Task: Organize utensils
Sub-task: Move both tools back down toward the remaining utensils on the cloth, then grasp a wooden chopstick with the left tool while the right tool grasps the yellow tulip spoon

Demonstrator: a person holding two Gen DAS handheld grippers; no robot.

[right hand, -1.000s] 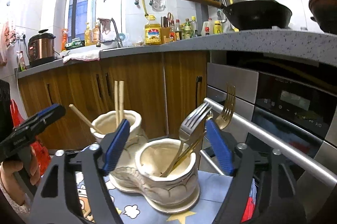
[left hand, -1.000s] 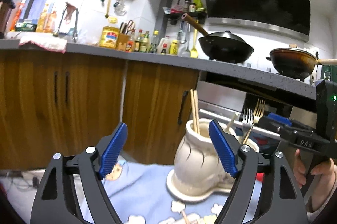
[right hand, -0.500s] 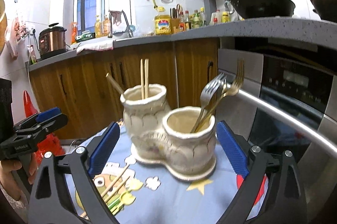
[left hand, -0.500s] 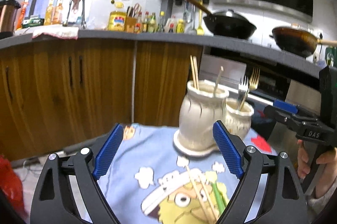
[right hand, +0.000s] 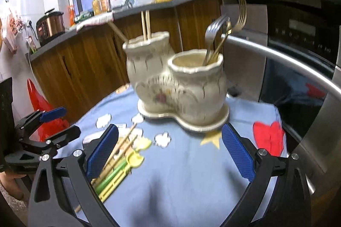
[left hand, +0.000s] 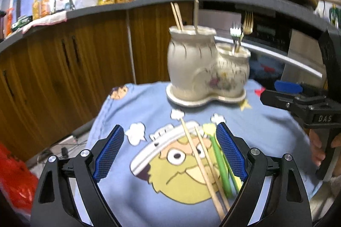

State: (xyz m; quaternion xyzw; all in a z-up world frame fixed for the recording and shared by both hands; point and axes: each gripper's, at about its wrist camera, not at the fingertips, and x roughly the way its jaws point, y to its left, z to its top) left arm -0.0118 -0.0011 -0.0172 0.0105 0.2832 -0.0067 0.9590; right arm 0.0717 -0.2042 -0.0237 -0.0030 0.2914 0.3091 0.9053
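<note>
1. Both grippers have drawn back and tipped downward since the earlier frames, so more of the blue cartoon cloth (left hand: 136,195) on the tabletop now shows.
2. Left gripper (left hand: 169,155) hovers over the near part of the cloth, its blue-padded fingers (left hand: 108,153) spread wide and holding nothing.
3. Right gripper (right hand: 170,151) hangs over the cloth too, fingers (right hand: 237,154) spread and empty.
4. Ceramic double holder (left hand: 204,69) stands upright toward the far edge of the tabletop; its taller cup holds wooden chopsticks (left hand: 178,16), its lower cup holds forks (right hand: 215,37).
5. Two loose chopsticks (left hand: 200,165) and green-and-yellow utensils (left hand: 219,159) lie flat side by side on the cloth, near the left gripper's right finger.
</note>
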